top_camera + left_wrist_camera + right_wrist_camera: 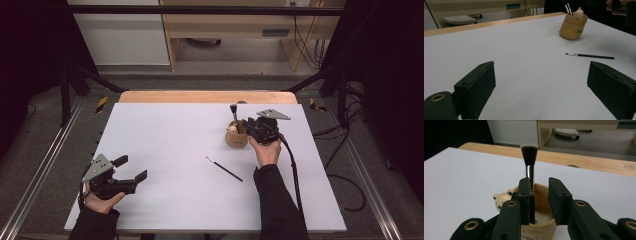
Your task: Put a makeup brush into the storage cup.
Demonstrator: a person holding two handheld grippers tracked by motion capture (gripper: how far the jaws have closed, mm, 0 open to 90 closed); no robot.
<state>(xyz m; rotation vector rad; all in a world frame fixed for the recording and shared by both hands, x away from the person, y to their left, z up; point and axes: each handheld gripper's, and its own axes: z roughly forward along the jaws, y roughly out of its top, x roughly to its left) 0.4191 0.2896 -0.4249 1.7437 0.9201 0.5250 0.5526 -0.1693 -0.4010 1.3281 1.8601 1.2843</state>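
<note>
Near-left corner of table (pixel 165 200): left gripper (pixel 131 170) is held idle, jaws wide apart.
Table middle: thin brush (pixel 224 168) is left lying flat.
Far-right area: cup (pixel 236 137) is entered by big brush (pixel 530 162).
Right gripper (pixel 538 200): jaws are parted; brush judged released.
Next: thin brush is to be fetched.

I noted a thin black brush (pixel 224 168) lying flat on the white desk (pixel 165 145), a wooden cabinet (pixel 235 25) beyond.

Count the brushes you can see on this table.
3, perhaps more hidden in the cup. Two stand in the tan cup: a flat-topped brush and a second handle beside it. A thin black brush lies on the white table.
</note>
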